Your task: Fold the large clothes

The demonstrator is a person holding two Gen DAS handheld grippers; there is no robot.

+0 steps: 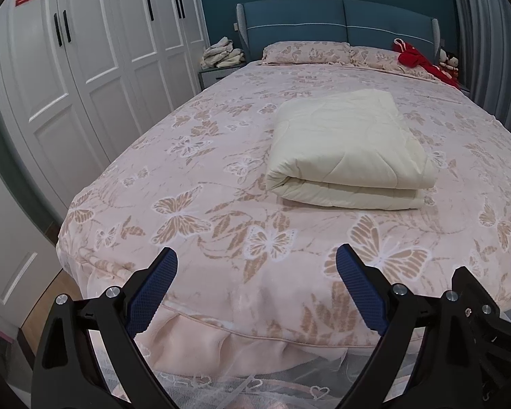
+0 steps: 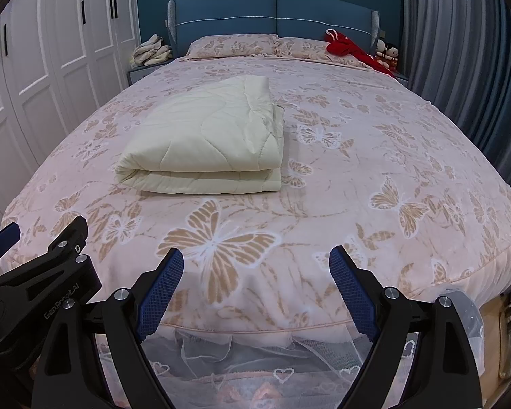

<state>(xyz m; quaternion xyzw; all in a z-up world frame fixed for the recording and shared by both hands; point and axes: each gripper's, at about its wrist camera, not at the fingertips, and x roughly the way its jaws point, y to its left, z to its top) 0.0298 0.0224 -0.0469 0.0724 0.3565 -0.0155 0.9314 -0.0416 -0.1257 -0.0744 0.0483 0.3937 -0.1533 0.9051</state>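
A cream quilted blanket (image 1: 347,150) (image 2: 207,143) lies folded into a thick rectangle on the middle of the bed (image 1: 221,177) (image 2: 357,177), which has a pink butterfly-print cover. My left gripper (image 1: 257,266) hovers open over the foot edge of the bed, well short of the blanket, nothing between its blue pads. My right gripper (image 2: 255,266) is likewise open and empty over the foot edge, to the right of the blanket. The left gripper's body (image 2: 41,272) shows at the lower left of the right wrist view.
Two matching pillows (image 1: 306,51) and a red garment (image 1: 422,61) lie at the blue headboard. A nightstand holds a pile of pale clothes (image 1: 221,54). White wardrobe doors (image 1: 85,68) line the left side, grey curtains (image 2: 460,51) the right. A lace valance (image 2: 255,358) hangs below the bed's foot.
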